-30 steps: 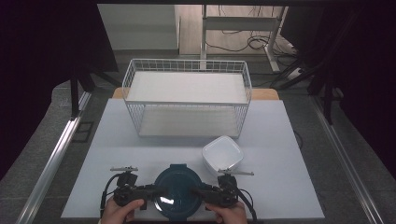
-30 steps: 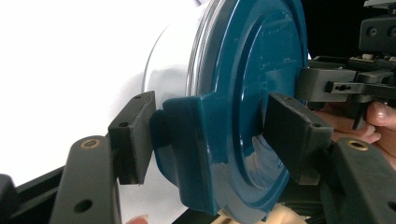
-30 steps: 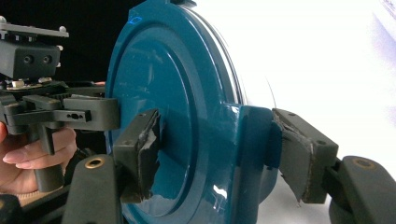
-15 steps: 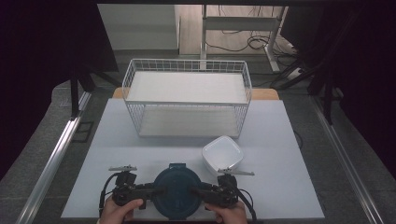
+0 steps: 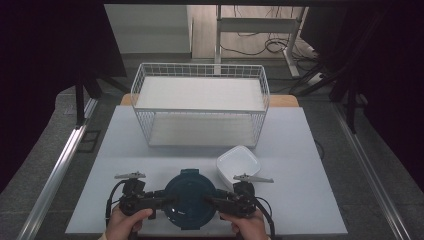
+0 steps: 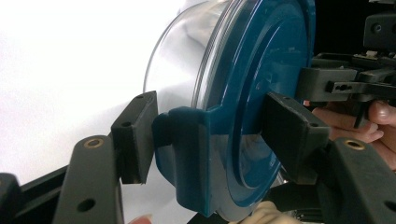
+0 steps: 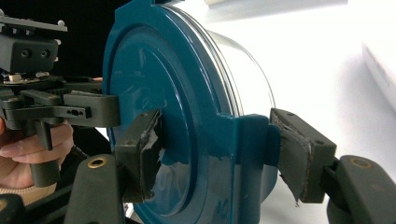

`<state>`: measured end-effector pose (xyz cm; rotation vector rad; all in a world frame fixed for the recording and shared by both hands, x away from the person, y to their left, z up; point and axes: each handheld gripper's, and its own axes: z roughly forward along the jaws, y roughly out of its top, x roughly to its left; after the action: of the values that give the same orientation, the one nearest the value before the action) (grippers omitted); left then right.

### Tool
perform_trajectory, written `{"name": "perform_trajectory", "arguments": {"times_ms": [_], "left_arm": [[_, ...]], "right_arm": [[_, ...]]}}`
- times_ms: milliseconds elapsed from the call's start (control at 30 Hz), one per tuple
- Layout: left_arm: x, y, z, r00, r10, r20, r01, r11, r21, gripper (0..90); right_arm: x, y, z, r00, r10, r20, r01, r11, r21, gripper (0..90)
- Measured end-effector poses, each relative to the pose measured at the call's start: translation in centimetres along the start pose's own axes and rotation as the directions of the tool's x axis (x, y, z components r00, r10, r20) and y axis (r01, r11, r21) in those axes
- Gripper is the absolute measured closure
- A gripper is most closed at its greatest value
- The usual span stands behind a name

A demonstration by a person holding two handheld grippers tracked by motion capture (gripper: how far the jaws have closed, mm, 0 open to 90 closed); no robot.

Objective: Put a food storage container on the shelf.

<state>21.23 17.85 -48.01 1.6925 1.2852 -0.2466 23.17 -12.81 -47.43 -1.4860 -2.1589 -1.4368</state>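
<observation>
A round clear container with a dark teal lid [image 5: 190, 199] sits at the table's near edge between both hands. My left gripper [image 5: 169, 199] reaches in from the left and my right gripper [image 5: 210, 200] from the right. In the left gripper view, the left gripper [image 6: 210, 135] has its pads [image 6: 135, 135] closed over a clip tab on the lid's rim [image 6: 187, 154]. In the right gripper view, the right gripper [image 7: 219, 149] clamps the opposite tab [image 7: 247, 149] the same way, one worn pad [image 7: 299, 149] outside it and one on the lid's face.
A white square bowl [image 5: 238, 162] stands just behind the container to the right. A white wire basket [image 5: 200, 66] takes up the back of the white table top [image 5: 310, 150]. Dark floor and table legs lie beyond.
A bright glint on the lid a second ago is gone. Both hands, both grippers and the container stay where they were.
</observation>
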Motion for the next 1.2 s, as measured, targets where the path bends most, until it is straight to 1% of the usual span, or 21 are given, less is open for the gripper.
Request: {"name": "perform_trajectory", "arguments": {"times_ms": [200,233,333,367,400,433,467,533,600,733,933,1000,1067,1100,1200], "left_arm": [[-0.2,0.8,-0.4,0.9998,0.017,0.003,-0.017,0.9997,-0.016,38.3],[-0.3,1.3,-0.4,0.9997,0.023,0.004,-0.023,0.9995,-0.020,38.3],[-0.5,1.9,-0.4,0.9996,0.027,0.006,-0.027,0.9994,-0.023,38.4],[-0.5,2.1,-0.4,0.9994,0.035,0.007,-0.035,0.9991,-0.024,38.4],[-0.5,2.1,-0.4,0.9994,0.035,0.007,-0.035,0.9991,-0.024,38.5],[-0.7,2.6,-0.4,0.9993,0.038,0.008,-0.038,0.9989,-0.026,38.5],[-0.7,2.6,-0.4,0.9993,0.038,0.008,-0.038,0.9989,-0.026,38.5],[-0.9,3.0,-0.5,0.9988,0.049,0.006,-0.049,0.9983,-0.031,38.6],[-1.2,3.7,-0.7,0.9981,0.060,0.009,-0.060,0.9973,-0.043,38.8],[-1.5,4.5,-0.9,0.9975,0.069,0.016,-0.068,0.9961,-0.057,39.0],[-1.9,5.4,-1.2,0.9965,0.082,0.015,-0.081,0.9944,-0.068,39.2],[-1.9,5.9,-1.3,0.9957,0.091,0.012,-0.090,0.9934,-0.071,39.3],[-2.0,6.1,-1.3,0.9960,0.089,0.011,-0.088,0.9934,-0.073,39.5],[-1.9,6.6,-1.3,0.9962,0.087,0.012,-0.086,0.9936,-0.074,39.6],[-1.8,7.3,-1.3,0.9964,0.083,0.015,-0.082,0.9936,-0.078,39.6]], "right_arm": [[0.4,1.1,-0.3,0.9997,-0.026,-0.003,0.026,1.000,-0.017,36.2],[0.4,1.2,-0.3,0.9997,-0.026,-0.005,0.026,0.999,-0.022,36.2],[0.4,1.8,-0.5,0.9994,-0.034,-0.002,0.034,0.999,-0.030,36.2],[0.4,2.0,-0.5,0.9993,-0.037,-0.002,0.037,0.999,-0.031,36.2],[0.4,2.0,-0.5,0.9993,-0.037,-0.002,0.037,0.999,-0.031,36.2],[0.4,2.5,-0.7,0.9990,-0.044,0.000,0.044,0.998,-0.035,36.2],[0.4,2.7,-0.8,0.9989,-0.046,0.000,0.046,0.998,-0.037,36.2],[0.4,2.9,-0.9,0.9988,-0.050,0.000,0.050,0.998,-0.038,36.2],[0.6,3.6,-1.2,0.9980,-0.063,-0.001,0.062,0.997,-0.050,36.2],[0.9,4.5,-1.6,0.9963,-0.086,0.005,0.086,0.994,-0.068,36.2],[1.2,5.8,-2.0,0.9945,-0.105,0.003,0.105,0.992,-0.075,36.2],[1.2,6.2,-2.0,0.9939,-0.111,0.002,0.110,0.991,-0.076,36.2],[1.2,6.7,-2.0,0.9932,-0.116,-0.002,0.116,0.991,-0.070,36.2],[1.1,7.0,-1.9,0.9934,-0.114,-0.003,0.114,0.991,-0.070,36.2],[1.1,7.7,-1.8,0.9931,-0.117,-0.002,0.117,0.991,-0.071,36.2]]}}
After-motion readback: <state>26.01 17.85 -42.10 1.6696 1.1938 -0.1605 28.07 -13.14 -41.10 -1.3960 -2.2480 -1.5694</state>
